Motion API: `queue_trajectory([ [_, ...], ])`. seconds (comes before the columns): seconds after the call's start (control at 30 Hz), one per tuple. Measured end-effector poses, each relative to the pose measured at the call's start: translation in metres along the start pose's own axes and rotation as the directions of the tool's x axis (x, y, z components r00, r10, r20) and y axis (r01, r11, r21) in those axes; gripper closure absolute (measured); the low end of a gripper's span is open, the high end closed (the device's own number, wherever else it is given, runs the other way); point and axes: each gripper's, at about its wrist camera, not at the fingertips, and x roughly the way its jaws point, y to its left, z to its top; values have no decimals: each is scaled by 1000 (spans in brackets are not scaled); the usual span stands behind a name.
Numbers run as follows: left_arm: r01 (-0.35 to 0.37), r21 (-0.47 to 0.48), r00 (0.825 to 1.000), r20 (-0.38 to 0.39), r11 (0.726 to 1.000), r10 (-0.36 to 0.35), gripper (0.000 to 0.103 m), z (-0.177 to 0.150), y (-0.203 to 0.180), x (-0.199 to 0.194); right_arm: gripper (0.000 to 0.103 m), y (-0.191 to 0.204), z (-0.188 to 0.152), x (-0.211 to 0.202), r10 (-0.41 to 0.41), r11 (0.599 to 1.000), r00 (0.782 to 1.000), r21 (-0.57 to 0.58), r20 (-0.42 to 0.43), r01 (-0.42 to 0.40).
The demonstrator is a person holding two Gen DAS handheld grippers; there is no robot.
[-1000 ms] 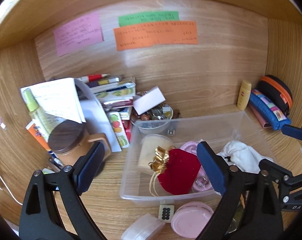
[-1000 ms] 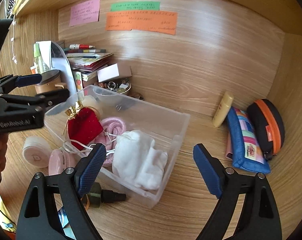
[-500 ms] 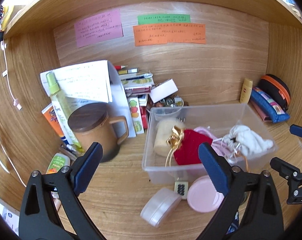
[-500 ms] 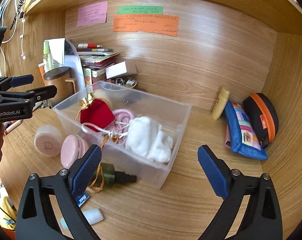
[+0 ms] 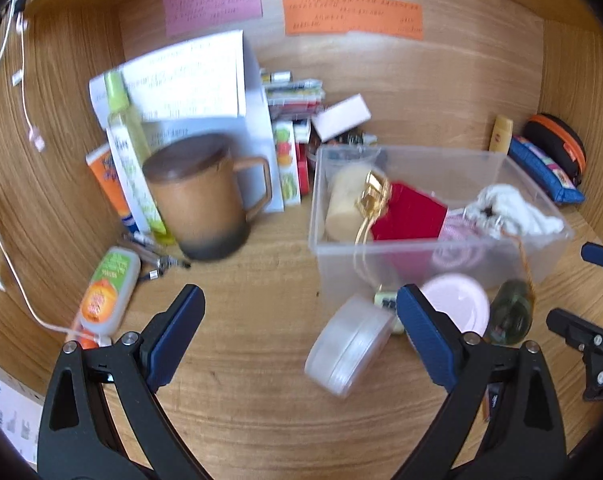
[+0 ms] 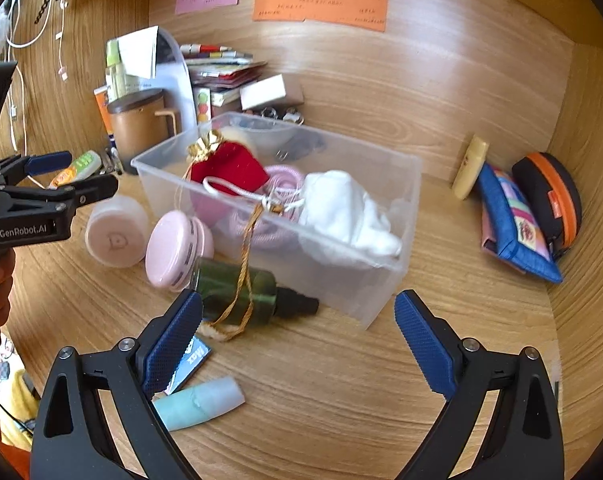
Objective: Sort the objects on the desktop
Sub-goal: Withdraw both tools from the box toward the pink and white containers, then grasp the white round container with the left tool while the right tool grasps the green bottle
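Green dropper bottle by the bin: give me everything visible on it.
The green bottle looks like dark translucent glass or plastic with a black dropper cap. It lies on its side on the wooden desk, against the clear bin's front wall, cap pointing right. A gold cord drapes over it; the pink round case leans at its base end.

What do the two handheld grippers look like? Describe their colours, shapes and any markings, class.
Each gripper is a black plastic frame with two angled arms that have triangular cut-outs and silver screws. The right gripper and the left gripper both carry blue pads with a fine knurled texture. Seen side-on from the right wrist view, the left gripper's body bears white lettering, "GenRobot.AI".
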Motion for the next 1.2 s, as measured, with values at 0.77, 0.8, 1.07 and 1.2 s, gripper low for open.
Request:
queue_trajectory([
  [0.77, 83, 40, 993, -81, 996, -80, 5, -20, -6, 30, 7, -2, 9, 46, 139, 985, 982, 120, -132, -123],
  [0.8, 84, 43, 993, -82, 996, -80, 5, -20, -7, 31, 7, -3, 10, 49, 143, 983, 980, 132, -138, -125],
  [1.07, 77, 10, 993, -85, 997, -76, 13, -16, -4, 42, 7, -15, 7, 61, 223, 956, 963, 226, -153, -186],
  [1.2, 102, -2, 988, -113, 995, -102, 30, -14, -2, 47, 7, -18, 4, 65, 243, 947, 960, 251, -139, -203],
])
